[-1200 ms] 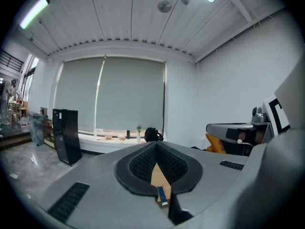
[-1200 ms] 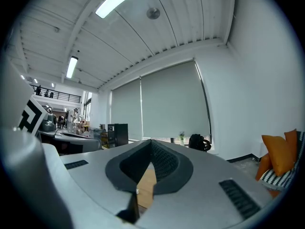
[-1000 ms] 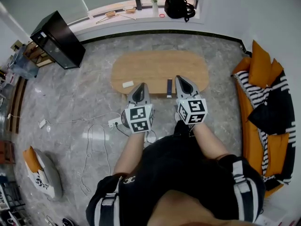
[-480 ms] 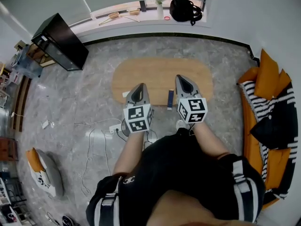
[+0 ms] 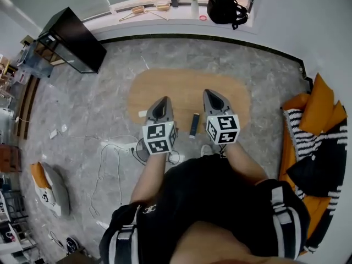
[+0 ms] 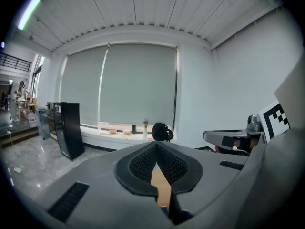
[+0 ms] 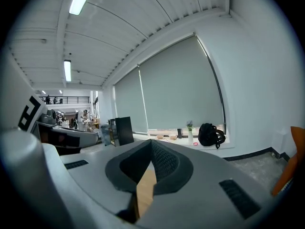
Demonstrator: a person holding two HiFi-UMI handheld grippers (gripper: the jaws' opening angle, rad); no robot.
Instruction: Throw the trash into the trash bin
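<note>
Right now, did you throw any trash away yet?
Nothing looks done yet: a white scrap and a dark blue thing lie on the wooden table. In hand: nothing, the left tongs and right tongs are both shut and empty. Left: grab the trash and bin it; I see no bin.

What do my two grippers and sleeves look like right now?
Both the left gripper and right gripper are grey tapering shells, each carrying a white cube with black square markers. Their fingers are lined dark and ribbed. The person wears black with white stripes.
</note>
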